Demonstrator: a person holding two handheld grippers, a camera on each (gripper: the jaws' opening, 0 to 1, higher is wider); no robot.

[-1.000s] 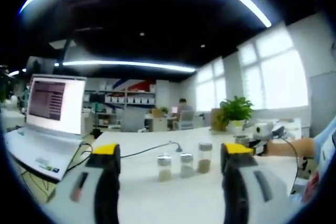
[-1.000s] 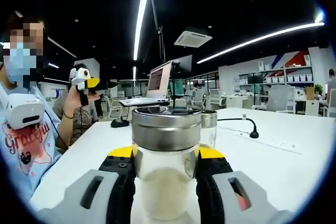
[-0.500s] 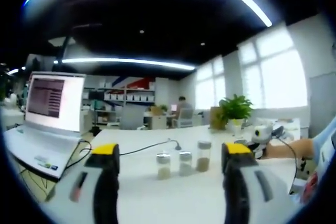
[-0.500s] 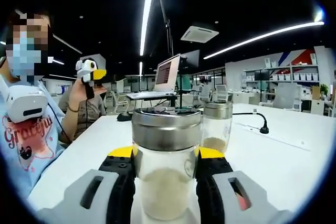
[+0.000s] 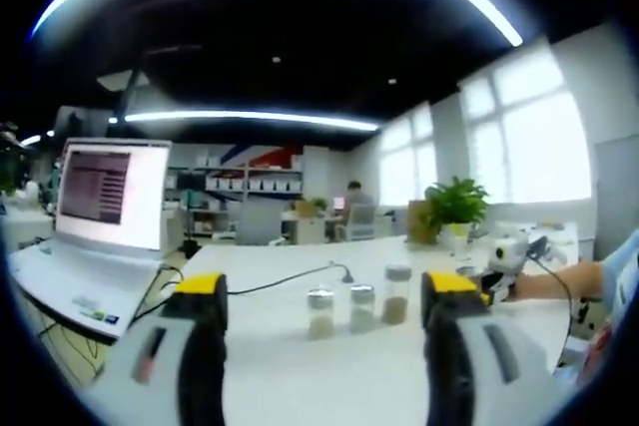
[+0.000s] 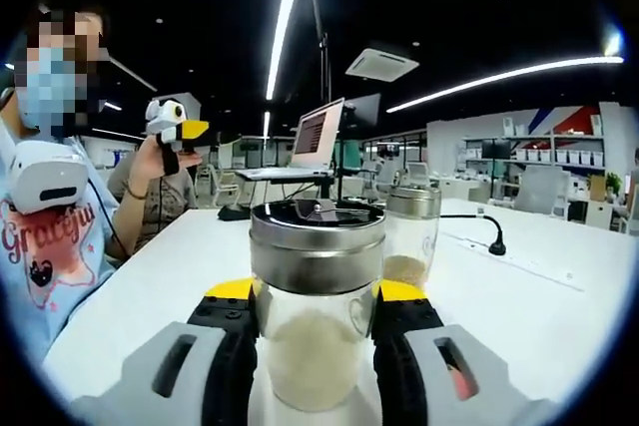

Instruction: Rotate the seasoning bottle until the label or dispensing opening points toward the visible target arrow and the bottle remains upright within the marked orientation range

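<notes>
A glass seasoning bottle [image 6: 314, 346] with a steel lid and pale grains stands upright between the jaws of my right gripper [image 6: 315, 291], which is shut on it just below the lid. A second bottle [image 6: 408, 243] stands right behind it. In the left gripper view, three small bottles [image 5: 360, 307] stand in a row on the white table [image 5: 300, 386], well ahead of my left gripper [image 5: 324, 286]. Its jaws are wide apart with nothing between them. The right gripper [image 5: 505, 252] also appears at the far right of that view, held by a hand.
An open laptop [image 5: 100, 212] sits at the table's left with cables [image 5: 280, 281] trailing across. A potted plant [image 5: 454, 205] stands at the back. In the right gripper view, a masked person [image 6: 45, 197] holds the left gripper [image 6: 172, 127] up, and a cable plug [image 6: 493, 244] lies to the right.
The right gripper view has swung, so the second bottle now shows clear to the right behind the held one. The left gripper view has barely shifted. Both grips are unchanged.
</notes>
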